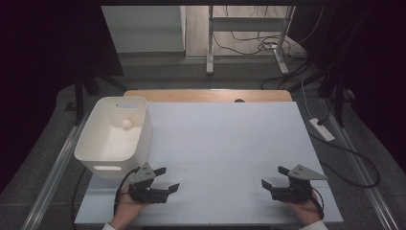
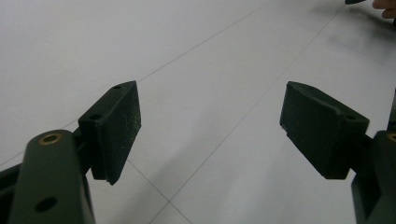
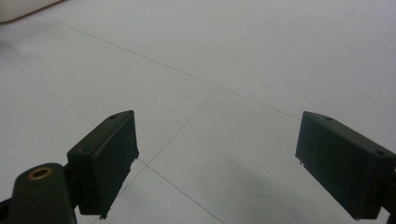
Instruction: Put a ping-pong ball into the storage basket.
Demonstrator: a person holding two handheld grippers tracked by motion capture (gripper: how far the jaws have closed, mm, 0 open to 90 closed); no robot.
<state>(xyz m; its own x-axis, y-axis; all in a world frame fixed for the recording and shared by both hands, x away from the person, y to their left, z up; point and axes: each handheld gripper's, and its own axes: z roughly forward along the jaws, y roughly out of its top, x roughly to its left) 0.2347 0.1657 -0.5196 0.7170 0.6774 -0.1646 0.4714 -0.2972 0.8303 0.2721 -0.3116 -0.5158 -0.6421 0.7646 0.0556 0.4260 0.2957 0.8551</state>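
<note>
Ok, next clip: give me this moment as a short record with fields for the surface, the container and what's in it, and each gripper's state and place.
surface: white table top, marked with thin lines
container: white bin, upright at the table's left side
contents: one small pale ball near the bin's far wall
left gripper: jaws open, nothing between them, just in front of the bin's near end
right gripper: jaws open, nothing between them, at the near right of the table
contact: neither gripper touches the bin or the ball

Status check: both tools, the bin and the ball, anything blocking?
Left tool open, empty, near the bin. Right tool open, empty, over bare mat. Ball sits inside the bin. Nothing in the way.
</note>
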